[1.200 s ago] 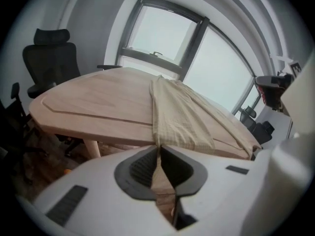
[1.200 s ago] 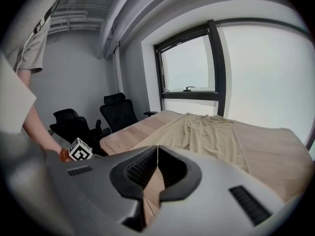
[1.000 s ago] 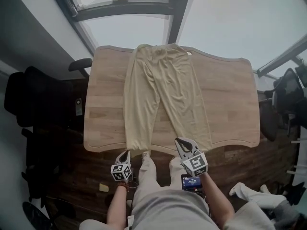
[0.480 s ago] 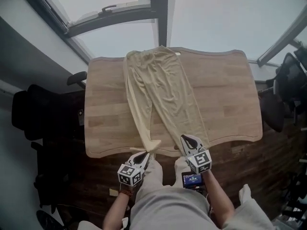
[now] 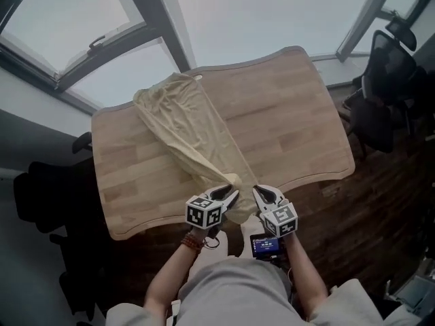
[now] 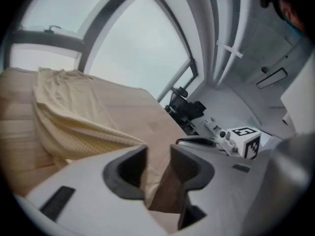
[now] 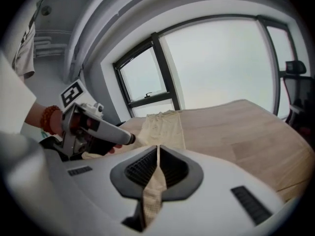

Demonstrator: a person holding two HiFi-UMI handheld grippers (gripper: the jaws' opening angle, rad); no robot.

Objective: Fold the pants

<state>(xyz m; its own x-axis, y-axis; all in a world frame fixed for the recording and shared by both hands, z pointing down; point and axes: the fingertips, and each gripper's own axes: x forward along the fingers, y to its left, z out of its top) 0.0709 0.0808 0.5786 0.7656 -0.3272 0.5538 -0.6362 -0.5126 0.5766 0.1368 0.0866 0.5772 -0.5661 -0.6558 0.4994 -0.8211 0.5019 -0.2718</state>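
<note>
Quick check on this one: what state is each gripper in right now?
Left gripper: open, jaws have just been opening, pants cloth loose between them.
Right gripper: closed, pinching the pants fabric.

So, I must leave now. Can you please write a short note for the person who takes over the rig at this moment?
Left tongs: the jaws have just been opening; one cuff hangs between them, not pressed.
Right tongs: shut on the other cuff.
Beige pants: on the wooden table, lying diagonally, waistband at the far left corner, cuffs at the near edge.
Done: one leg lies over the other, lengthwise.
Left: probably release both cuffs, smooth the legs, then fold the cuffs toward the waistband.
</note>
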